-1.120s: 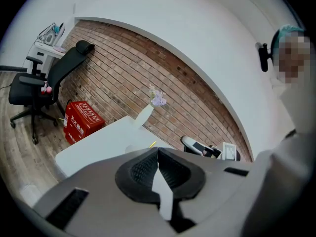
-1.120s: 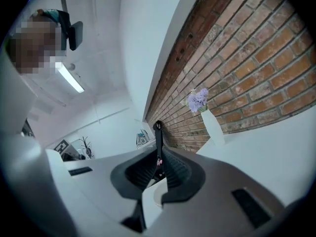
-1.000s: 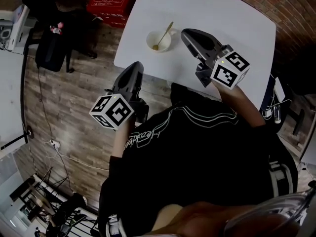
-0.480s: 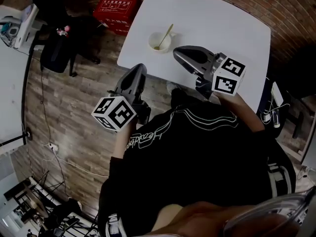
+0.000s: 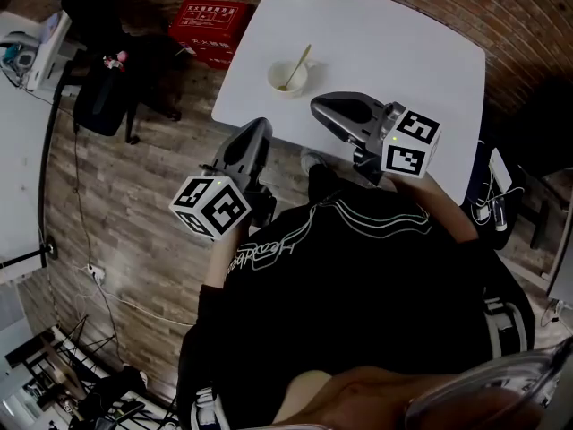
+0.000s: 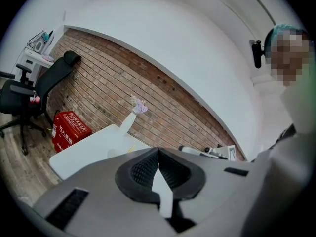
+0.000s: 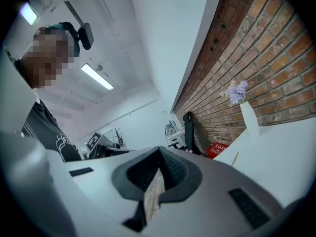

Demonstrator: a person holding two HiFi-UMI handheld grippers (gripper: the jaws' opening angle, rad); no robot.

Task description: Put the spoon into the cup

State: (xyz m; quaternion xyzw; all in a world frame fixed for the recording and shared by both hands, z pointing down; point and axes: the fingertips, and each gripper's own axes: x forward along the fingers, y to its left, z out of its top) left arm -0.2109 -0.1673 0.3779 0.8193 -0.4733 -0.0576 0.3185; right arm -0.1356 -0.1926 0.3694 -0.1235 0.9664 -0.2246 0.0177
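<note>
We hold left gripper (image 5: 259, 128) jaws pressed together, empty | right gripper (image 5: 320, 107) likewise closed, empty | spoon (image 5: 302, 62) leans in cup (image 5: 272, 79) on white table (image 5: 403, 34)

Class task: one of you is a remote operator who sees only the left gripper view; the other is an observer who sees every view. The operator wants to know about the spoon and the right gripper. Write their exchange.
Operator: My left gripper is shut on nothing. Where is the spoon?
Observer: The head view shows the spoon standing in the cup on the white table, handle leaning over the rim.
Operator: And the right gripper?
Observer: Its own view shows the right gripper shut too, nothing between the jaws.
</note>
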